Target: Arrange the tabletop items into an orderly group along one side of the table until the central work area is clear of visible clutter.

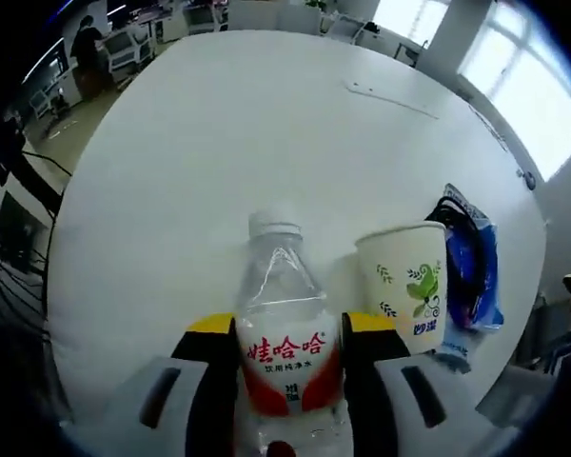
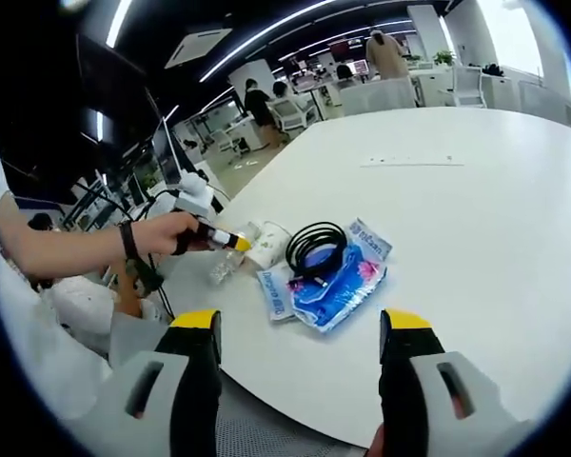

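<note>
Counting items on the white worktop (image 1: pixel 219 143): one water bottle (image 1: pixel 284 324), one paper cup (image 1: pixel 406 286), one blue packet (image 1: pixel 476 276), one black cable coil (image 2: pixel 316 246). Left gripper (image 1: pixel 290 357) clamps the bottle at its label, long axis upright, cap pointing away from the jaws. Cup stands upright just right of that gripper, packet beyond it with the coil on top. Right gripper (image 2: pixel 302 357) spread wide, holding nothing, items ahead of it.
</note>
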Available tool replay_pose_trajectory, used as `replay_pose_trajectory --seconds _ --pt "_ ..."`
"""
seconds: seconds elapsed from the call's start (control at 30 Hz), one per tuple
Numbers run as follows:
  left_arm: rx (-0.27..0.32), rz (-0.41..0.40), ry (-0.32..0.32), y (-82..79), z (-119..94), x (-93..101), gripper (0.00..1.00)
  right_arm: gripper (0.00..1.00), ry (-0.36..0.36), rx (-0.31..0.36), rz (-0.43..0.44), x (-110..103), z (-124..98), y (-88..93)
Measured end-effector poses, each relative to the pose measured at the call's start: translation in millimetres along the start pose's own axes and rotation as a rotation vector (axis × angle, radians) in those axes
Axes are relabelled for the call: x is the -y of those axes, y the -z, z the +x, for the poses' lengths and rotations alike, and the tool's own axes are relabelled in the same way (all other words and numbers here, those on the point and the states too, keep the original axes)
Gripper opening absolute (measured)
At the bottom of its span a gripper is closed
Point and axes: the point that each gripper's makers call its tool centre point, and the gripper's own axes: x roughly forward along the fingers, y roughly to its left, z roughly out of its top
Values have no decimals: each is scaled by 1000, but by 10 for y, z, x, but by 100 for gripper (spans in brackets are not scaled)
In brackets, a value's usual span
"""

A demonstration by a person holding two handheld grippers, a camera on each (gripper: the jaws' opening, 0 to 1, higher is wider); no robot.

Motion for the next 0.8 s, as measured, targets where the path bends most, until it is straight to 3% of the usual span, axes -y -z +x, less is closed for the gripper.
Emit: replay_pose_trajectory --seconds 0.43,0.8 --pt "49 -44 10 32 -141 -59 39 66 1 6 11 -1 13 29" --pt "113 -66 11 -32 -324 -94 38 66 -14 20 3 -88 56 -29"
